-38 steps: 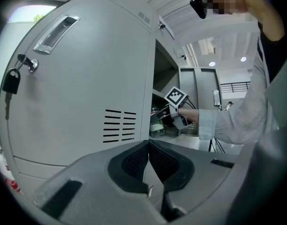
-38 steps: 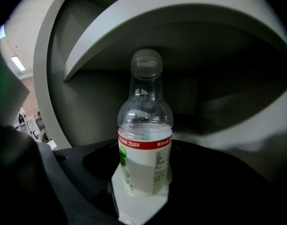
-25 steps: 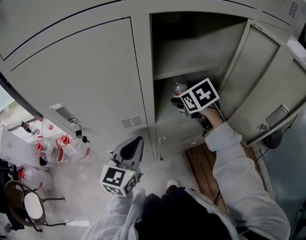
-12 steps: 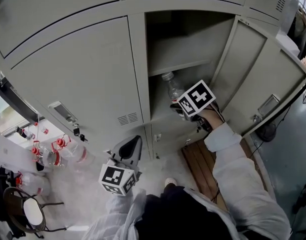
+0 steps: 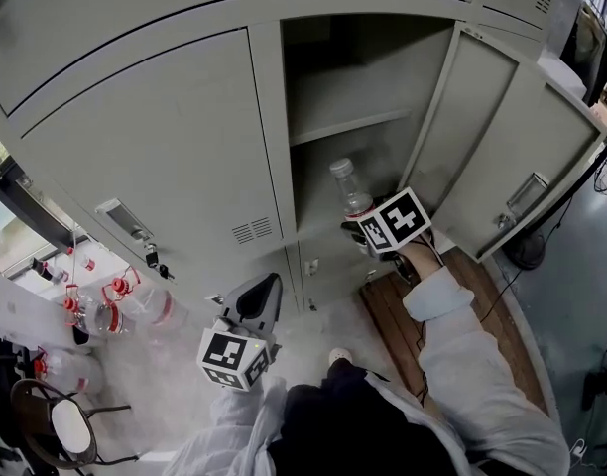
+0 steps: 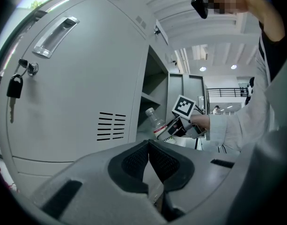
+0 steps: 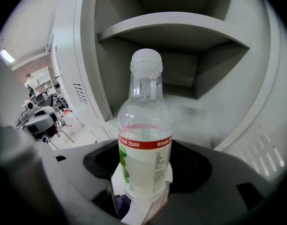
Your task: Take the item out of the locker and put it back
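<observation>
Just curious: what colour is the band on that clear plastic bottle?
Red. The clear plastic bottle shows best in right gripper view.

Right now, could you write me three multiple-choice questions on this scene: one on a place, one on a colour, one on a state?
1. Where is the bottle?
A. On the upper shelf
B. In the right gripper, in front of the open locker
C. On the floor

2. What colour is the band around it?
A. Blue
B. Yellow
C. Red

3. How do the left gripper's jaws stand?
A. Together, with nothing between them
B. Shut on the bottle
C. Wide apart

Answers: 1 B, the jaws clasp its lower body outside the compartment; 2 C, the strip below its shoulder is red; 3 A, the pads meet at their tips.
</observation>
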`<state>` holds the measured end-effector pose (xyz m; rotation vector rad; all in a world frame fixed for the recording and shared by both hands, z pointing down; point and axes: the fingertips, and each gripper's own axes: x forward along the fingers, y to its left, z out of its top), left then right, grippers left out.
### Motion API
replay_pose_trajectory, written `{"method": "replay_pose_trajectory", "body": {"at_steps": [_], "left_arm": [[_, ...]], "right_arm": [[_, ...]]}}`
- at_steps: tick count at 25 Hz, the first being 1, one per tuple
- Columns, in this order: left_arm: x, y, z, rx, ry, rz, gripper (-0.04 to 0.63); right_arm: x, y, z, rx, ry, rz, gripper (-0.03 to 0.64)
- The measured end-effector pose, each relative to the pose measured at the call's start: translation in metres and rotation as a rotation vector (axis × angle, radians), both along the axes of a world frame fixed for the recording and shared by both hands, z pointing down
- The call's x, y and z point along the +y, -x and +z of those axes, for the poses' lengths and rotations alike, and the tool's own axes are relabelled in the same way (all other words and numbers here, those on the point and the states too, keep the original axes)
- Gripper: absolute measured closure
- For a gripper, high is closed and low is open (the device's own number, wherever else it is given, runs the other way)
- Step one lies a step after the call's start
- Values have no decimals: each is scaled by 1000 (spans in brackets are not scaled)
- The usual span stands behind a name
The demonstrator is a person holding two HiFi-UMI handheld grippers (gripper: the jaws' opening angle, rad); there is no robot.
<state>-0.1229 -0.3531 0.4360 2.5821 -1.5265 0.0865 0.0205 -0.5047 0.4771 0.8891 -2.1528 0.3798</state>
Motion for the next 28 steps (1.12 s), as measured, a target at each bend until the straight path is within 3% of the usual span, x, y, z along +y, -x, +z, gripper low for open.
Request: {"method": "replay_pose_trajectory", "body": {"at_steps": [11, 17, 28], "left_arm": [[12, -15, -7, -6, -16, 37, 588], [10, -18, -15, -14, -37, 38, 588], [2, -19, -41, -11, -92, 25, 588]], "right_arm": [[26, -19, -23, -115, -91, 61, 310], [27, -19, -68, -201, -84, 15, 310], [4, -16, -145, -103, -202, -58, 310]]}}
